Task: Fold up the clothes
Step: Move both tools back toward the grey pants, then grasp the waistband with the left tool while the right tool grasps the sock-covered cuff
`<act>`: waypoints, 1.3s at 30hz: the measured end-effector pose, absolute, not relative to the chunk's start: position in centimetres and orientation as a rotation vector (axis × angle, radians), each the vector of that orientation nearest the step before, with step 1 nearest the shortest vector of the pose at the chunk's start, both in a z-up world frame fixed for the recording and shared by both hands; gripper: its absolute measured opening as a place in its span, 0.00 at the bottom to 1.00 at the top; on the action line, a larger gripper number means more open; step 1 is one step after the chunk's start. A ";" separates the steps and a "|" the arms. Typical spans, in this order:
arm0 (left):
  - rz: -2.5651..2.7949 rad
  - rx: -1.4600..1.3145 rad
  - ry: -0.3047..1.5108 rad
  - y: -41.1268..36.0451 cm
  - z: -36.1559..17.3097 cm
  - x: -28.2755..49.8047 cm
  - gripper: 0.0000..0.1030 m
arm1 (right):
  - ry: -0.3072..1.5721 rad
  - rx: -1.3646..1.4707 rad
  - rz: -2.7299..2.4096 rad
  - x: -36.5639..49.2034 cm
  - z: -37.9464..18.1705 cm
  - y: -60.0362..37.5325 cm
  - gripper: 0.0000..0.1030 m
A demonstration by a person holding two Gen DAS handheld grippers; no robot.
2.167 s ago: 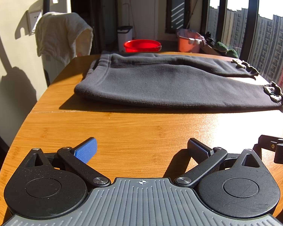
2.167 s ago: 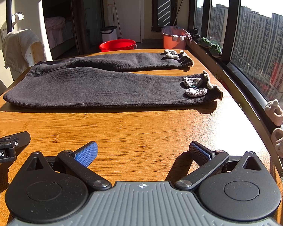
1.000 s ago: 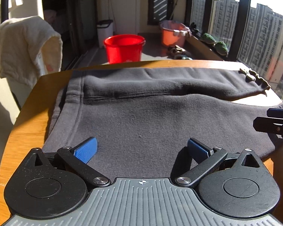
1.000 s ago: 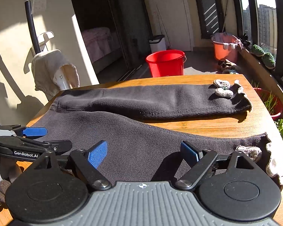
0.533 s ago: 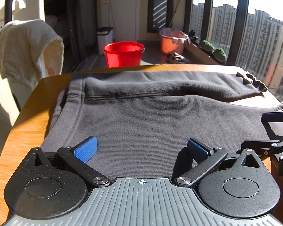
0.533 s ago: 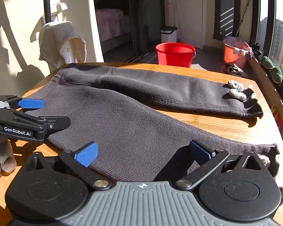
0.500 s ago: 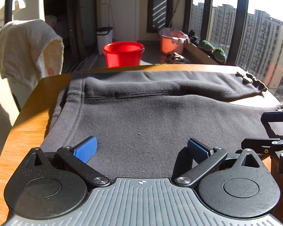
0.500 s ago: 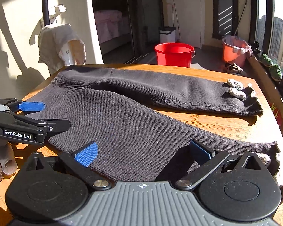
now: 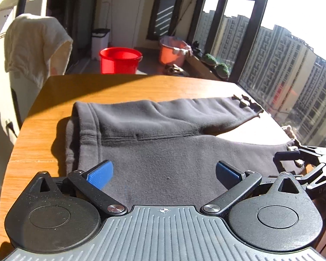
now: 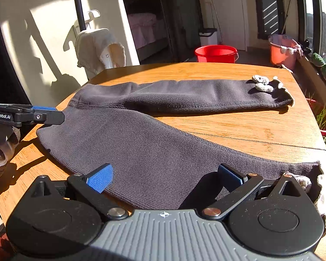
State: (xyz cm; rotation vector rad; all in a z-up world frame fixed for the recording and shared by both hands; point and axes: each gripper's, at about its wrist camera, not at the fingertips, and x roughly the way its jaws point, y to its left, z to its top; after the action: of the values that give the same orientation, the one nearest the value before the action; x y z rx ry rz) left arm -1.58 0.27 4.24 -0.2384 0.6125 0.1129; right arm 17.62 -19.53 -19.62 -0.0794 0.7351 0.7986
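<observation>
Broadly, the round-edged wooden tabletop (image 9: 123, 87) shows bare sunlit wood beyond and to the left of the dark grey knitted trousers (image 9: 163, 152), whose two legs splay apart toward the window side, the nearer one reaching the tabletop's near edge. Both the left gripper (image 9: 163, 171) and the right gripper (image 10: 165, 177) have their blue-padded jaws spread wide and grasping nothing, the left over the waistband end, the right over the nearer leg by its cuff. Half a second ago the trousers lay farther across the tabletop; now more bare wood shows behind them.
</observation>
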 end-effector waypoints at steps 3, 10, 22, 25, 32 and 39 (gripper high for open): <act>0.205 -0.331 0.582 4.9 5.6 1.8 0.98 | 0.623 -0.082 0.742 18.3 -18.0 -20.0 0.77; 0.278 -0.350 0.772 8.3 1.7 7.9 0.79 | 0.576 -0.025 0.539 25.0 -15.3 -22.8 0.35; 0.275 -0.188 0.772 6.5 -0.4 9.1 0.73 | 0.729 0.093 0.384 38.4 -18.3 -22.7 0.29; 0.266 -0.128 0.748 5.7 -0.7 8.6 0.74 | 0.744 0.043 0.366 39.7 -20.1 -21.2 0.29; 0.232 -0.159 0.721 6.4 1.5 9.1 0.41 | 0.652 -0.020 0.432 38.2 -17.4 -18.8 0.06; 0.149 -0.150 0.469 3.5 8.0 -3.9 0.40 | 0.425 0.040 0.450 26.8 -11.1 -26.1 0.06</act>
State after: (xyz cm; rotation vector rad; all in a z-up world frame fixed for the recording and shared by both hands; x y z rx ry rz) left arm -3.91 3.49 7.98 -0.1499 0.4690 0.1491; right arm 26.83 -26.07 -11.07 0.0398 0.4245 0.4504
